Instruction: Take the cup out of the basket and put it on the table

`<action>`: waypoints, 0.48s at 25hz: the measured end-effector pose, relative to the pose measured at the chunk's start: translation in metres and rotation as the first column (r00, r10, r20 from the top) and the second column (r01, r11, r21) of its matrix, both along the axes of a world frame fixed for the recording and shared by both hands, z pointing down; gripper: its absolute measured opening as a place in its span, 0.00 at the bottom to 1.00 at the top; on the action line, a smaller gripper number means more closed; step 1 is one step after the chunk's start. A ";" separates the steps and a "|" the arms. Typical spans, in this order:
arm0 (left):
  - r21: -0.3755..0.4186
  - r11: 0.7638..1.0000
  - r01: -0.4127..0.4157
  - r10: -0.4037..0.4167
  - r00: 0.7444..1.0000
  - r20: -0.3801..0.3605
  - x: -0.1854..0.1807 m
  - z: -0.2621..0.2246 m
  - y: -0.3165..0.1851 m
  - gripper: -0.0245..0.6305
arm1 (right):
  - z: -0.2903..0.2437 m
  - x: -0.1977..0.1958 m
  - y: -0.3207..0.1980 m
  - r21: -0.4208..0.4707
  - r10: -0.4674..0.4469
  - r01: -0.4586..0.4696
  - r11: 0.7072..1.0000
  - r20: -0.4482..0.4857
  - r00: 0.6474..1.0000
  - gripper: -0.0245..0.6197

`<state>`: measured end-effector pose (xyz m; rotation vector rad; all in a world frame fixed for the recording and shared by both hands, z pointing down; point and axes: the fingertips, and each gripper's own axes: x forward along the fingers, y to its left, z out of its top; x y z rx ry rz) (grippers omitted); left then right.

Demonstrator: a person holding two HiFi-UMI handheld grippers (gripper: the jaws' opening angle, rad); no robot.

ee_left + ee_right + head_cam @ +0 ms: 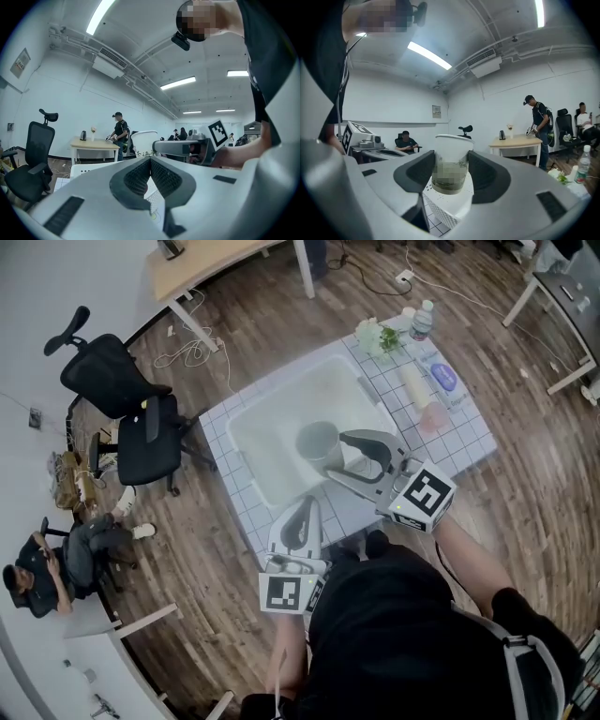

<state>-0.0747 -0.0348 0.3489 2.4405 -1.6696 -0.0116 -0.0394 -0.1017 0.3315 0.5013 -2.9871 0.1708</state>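
Observation:
A white paper cup [319, 442] stands upright between the jaws of my right gripper [335, 456], over the white basket [272, 418] on the tiled table [459, 442]. In the right gripper view both pads press on the sides of the cup [451, 164], and its base hangs above the basket's mesh rim [445, 206]. My left gripper [305, 512] hovers at the table's near edge, short of the basket, with its pads closed together and nothing between them. In the left gripper view the cup [144, 142] shows just past the left gripper [150, 161].
On the table right of the basket are a water bottle [422, 320], a small bunch of flowers [375, 334], a blue-labelled pack [443, 376] and a cream tube [412, 385]. A black office chair [131, 418] stands left of the table. A person [47, 568] sits at far left.

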 end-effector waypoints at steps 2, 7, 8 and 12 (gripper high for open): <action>0.001 1.000 0.002 -0.002 1.000 -0.003 0.000 -0.001 -0.001 0.05 | -0.002 0.005 0.009 0.009 -0.009 0.009 1.000 0.013 1.000 0.41; 0.005 1.000 0.000 0.000 1.000 -0.006 0.004 -0.001 -0.004 0.05 | -0.002 0.019 0.020 0.014 -0.009 0.008 1.000 0.042 0.999 0.41; 0.005 1.000 0.000 0.000 1.000 -0.007 0.005 0.000 -0.004 0.05 | -0.001 0.022 0.021 0.008 -0.005 0.005 1.000 0.048 0.999 0.41; 0.005 1.000 0.001 -0.001 1.000 -0.008 0.008 0.000 -0.006 0.05 | 0.004 0.029 0.028 -0.007 -0.003 0.003 1.000 0.065 0.998 0.40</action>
